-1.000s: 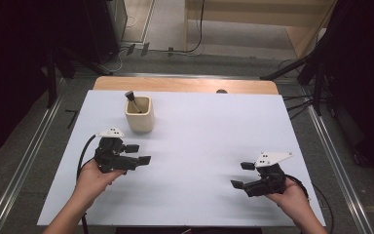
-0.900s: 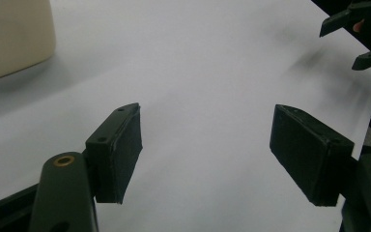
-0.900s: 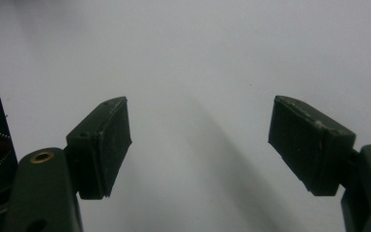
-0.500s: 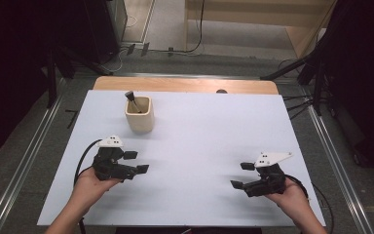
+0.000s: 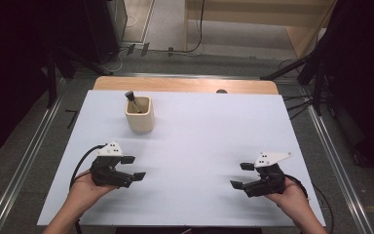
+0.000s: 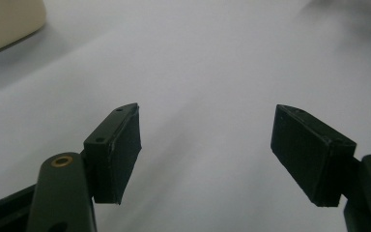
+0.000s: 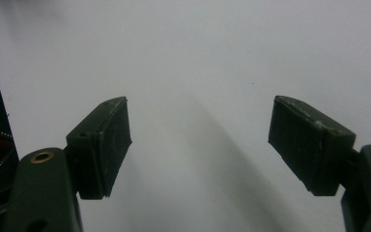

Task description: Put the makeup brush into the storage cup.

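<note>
Left tongs (image 5: 133,168) low over the table (image 5: 199,141), jaws wide, empty, right tongs (image 5: 242,176) likewise, hands near front edge

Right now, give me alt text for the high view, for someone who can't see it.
A person's two hands rest on a white table, each holding a black two-jaw gripper with open, empty jaws: the left gripper near the front left, the right gripper near the front right. Beyond the left gripper stands a cream cup with a dark-tipped tool leaning in it.

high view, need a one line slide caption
Two hand-held grippers, left gripper and right gripper, open over a white table near a beige cup.
</note>
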A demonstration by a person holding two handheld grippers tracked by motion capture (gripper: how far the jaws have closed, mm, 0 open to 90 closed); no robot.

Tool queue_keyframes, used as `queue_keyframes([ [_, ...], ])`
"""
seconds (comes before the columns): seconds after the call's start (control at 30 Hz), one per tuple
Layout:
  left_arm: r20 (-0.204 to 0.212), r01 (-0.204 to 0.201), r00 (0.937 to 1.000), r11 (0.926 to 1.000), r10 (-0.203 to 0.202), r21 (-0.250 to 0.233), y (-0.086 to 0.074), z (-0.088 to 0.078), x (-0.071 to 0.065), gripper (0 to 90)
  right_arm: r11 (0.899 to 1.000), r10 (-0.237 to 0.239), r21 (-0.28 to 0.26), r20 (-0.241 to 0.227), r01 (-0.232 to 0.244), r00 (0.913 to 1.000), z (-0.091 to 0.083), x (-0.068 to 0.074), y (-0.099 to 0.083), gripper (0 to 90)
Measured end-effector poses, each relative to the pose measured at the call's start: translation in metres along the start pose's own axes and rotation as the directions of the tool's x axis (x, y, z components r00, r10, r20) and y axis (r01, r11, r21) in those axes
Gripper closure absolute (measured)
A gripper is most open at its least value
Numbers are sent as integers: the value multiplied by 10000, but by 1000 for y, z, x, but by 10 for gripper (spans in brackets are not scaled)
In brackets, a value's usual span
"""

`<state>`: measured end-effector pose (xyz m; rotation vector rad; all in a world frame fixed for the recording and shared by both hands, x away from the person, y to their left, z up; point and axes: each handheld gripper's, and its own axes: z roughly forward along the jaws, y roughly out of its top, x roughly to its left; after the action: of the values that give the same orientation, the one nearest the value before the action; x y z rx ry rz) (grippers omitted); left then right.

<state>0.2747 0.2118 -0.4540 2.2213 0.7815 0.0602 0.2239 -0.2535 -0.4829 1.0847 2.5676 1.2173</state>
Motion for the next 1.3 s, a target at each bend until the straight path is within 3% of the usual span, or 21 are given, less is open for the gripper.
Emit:
queue_keyframes([
  [0.3, -58, -17, 10000, 9997, 16, -261, -4, -4, 5, 267, 10000, 43, -64, -60, -44, 10000, 1, -1, 1, 239],
  [0.43, -62, -204, 9998, 9987, 201, -463, -5, -4, 6, 263, 9998, 112, -157, -165, -115, 9998, 0, -1, 1, 239],
  [0.8, 155, -196, 9996, 9932, 216, -1151, -6, -7, 8, 236, 9947, 295, -970, -496, -342, 9983, -4, -1, 4, 239],
  [1.3, 108, -183, 9997, 9932, 197, -1146, -7, -4, 9, 221, 9955, 338, -872, -495, -380, 9982, -3, -1, 4, 239],
])
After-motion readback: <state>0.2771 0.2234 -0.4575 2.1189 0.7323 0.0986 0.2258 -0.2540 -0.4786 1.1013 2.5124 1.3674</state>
